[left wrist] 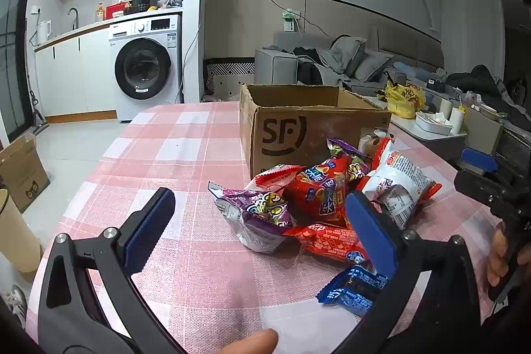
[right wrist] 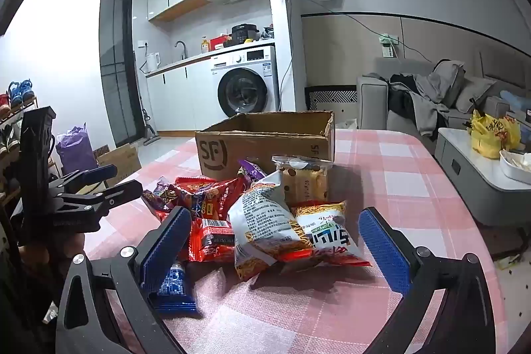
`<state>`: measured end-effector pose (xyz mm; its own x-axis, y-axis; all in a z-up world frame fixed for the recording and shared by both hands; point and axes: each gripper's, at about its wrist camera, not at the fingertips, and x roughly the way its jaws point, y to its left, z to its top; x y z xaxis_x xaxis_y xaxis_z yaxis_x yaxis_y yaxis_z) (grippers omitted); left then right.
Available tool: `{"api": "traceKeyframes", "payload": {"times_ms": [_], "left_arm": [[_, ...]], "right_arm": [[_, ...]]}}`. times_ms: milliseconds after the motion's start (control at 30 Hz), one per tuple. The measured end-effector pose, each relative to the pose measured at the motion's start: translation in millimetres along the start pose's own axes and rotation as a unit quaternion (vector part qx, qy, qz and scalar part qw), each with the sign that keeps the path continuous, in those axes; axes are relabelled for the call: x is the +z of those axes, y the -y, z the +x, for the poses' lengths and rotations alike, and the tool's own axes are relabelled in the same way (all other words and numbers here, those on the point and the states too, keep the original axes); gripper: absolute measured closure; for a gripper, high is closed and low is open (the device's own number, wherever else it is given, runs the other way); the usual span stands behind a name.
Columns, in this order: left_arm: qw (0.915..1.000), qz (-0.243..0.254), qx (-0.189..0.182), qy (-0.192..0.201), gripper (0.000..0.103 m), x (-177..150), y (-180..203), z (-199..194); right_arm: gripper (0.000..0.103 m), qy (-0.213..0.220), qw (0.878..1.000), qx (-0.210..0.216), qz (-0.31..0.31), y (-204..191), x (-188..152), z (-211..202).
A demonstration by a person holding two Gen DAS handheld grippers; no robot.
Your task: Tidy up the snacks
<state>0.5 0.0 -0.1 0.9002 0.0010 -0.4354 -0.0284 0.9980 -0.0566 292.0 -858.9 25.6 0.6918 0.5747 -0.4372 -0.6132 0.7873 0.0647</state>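
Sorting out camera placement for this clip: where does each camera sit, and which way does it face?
Left wrist: on the left gripper, jaws open, aimed down across the snack pile at the cardboard box; a fingertip and the right gripper show.
Right wrist: on the right gripper, jaws open, facing the same pile; the left gripper shows.
Shared: pile, box, washing machine.

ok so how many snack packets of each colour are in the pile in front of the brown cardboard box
purple foil packets: 2
red plastic packets: 2
white or silver packets: 2
blue plastic packet: 1
beige cracker packet: 1
total: 8 that show; the overlap may hide more
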Motion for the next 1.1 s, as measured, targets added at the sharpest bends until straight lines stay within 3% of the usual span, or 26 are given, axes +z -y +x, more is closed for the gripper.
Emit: {"api": "traceKeyframes", "payload": {"times_ms": [1100], "left_arm": [[1.0, -0.001, 0.0, 0.004, 0.001, -0.1, 0.1, -0.3]], "right_arm": [[0.0, 0.002, 1.0, -0.001, -0.001, 0.8, -0.3, 0.7]]}}
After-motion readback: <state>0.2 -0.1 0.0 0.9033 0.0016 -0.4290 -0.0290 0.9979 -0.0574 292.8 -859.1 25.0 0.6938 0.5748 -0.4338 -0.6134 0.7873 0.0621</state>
